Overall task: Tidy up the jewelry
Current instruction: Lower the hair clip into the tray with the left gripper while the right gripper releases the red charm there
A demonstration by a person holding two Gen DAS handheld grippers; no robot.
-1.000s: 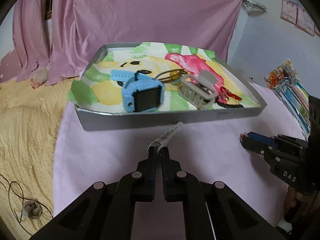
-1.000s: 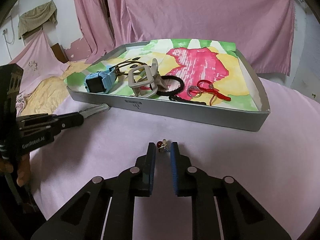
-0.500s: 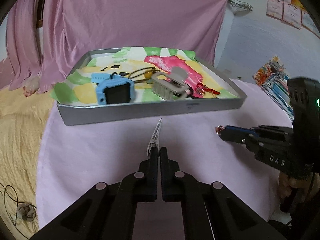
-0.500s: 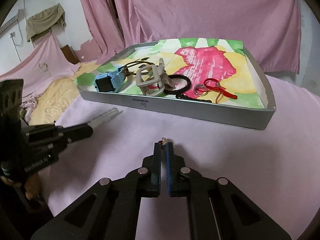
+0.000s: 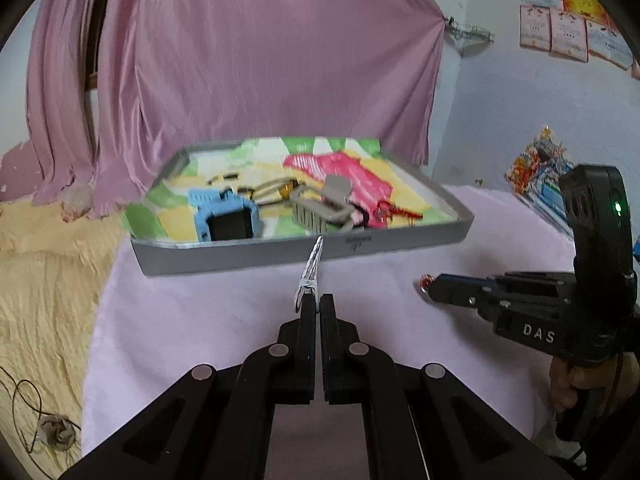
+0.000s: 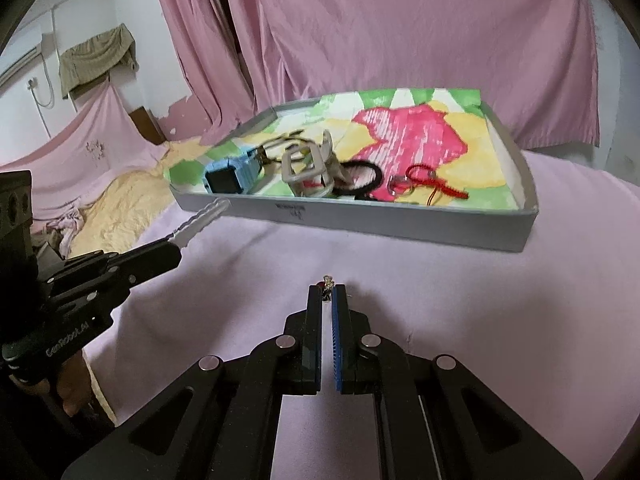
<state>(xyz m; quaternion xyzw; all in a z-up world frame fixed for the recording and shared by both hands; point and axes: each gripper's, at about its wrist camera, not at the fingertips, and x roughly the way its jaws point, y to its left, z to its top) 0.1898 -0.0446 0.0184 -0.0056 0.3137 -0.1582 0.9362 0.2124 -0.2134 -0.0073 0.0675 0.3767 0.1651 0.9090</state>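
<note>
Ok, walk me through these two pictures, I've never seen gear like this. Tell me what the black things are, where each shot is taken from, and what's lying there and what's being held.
No robot here: a person holds a black hand-held gripper in each hand, each with a camera looking along its fingers. The left hand-held gripper is shut on a slim silver hair clip. The right hand-held gripper is shut on a tiny red-beaded earring. Each view also shows the other gripper. On the pink tablecloth sits a grey tray with a colourful liner, holding a blue smartwatch, grey claw clip, black hair tie and red cord.
</note>
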